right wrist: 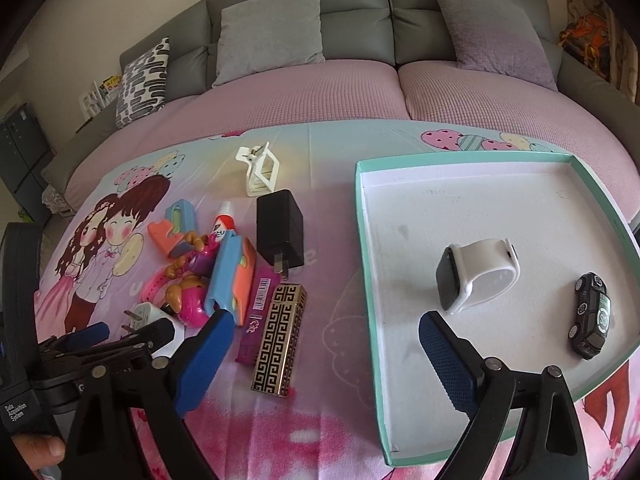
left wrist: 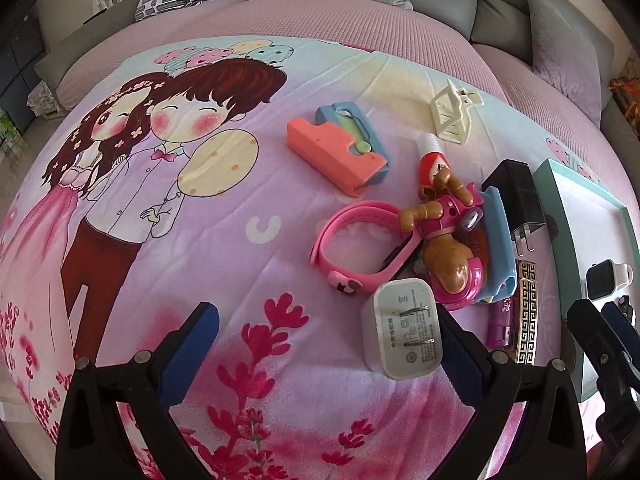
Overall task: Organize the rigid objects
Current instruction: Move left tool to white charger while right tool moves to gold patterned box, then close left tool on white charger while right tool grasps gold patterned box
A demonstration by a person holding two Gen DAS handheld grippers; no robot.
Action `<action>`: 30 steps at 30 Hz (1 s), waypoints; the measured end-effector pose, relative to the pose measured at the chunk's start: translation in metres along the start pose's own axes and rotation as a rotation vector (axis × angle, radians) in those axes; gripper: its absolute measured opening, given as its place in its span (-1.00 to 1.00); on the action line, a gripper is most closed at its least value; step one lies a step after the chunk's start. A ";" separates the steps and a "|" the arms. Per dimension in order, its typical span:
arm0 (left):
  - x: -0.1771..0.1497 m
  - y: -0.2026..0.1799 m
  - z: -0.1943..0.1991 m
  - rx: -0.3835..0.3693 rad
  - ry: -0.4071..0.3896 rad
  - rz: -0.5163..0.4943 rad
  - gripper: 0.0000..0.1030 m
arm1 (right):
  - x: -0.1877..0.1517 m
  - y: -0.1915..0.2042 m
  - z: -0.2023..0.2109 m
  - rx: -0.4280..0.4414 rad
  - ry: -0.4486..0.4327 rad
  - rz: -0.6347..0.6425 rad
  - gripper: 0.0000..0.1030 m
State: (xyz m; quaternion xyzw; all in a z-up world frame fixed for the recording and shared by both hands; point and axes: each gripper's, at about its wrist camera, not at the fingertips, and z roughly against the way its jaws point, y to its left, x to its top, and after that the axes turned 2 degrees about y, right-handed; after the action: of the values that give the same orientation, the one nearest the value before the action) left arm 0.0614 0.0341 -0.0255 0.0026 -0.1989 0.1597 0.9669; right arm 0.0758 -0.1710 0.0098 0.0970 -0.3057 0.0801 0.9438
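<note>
A pile of small things lies on the cartoon bedspread: white charger (left wrist: 401, 330), pink watch band (left wrist: 356, 246), dog toy (left wrist: 448, 236), orange and blue toy (left wrist: 338, 152), black charger (left wrist: 518, 198), red tube (left wrist: 432, 160), white hair clip (left wrist: 452, 114), gold-patterned case (right wrist: 280, 338). A teal-rimmed white tray (right wrist: 366, 240) holds a white smartwatch (right wrist: 476, 274) and a black toy car (right wrist: 590, 320). My left gripper (left wrist: 328, 346) is open, its right finger beside the white charger. My right gripper (right wrist: 326, 348) is open above the tray's left rim, empty.
A grey sofa with cushions (right wrist: 272, 28) lines the far edge of the pink mattress (right wrist: 320, 92). A purple packet (right wrist: 256, 316) and a blue case (right wrist: 226, 276) lie in the pile. The right gripper shows in the left wrist view (left wrist: 600, 332).
</note>
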 end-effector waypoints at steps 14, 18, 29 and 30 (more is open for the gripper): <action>-0.006 -0.023 0.008 -0.069 -0.001 -0.048 0.31 | -0.007 0.020 -0.016 0.019 0.058 0.093 0.18; -0.005 -0.019 0.008 -0.077 0.001 -0.046 0.31 | -0.010 0.022 -0.025 0.011 0.087 0.105 0.15; -0.004 -0.014 0.003 -0.081 0.008 -0.044 0.31 | -0.013 0.020 -0.030 -0.027 0.109 0.121 -0.08; -0.004 -0.014 0.003 -0.081 0.007 -0.043 0.31 | -0.013 0.020 -0.030 -0.033 0.108 0.121 -0.13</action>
State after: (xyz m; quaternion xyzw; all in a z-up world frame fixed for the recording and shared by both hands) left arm 0.0615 0.0193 -0.0236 -0.0330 -0.2016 0.1306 0.9702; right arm 0.0785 -0.1461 -0.0190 0.0582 -0.2608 0.1370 0.9538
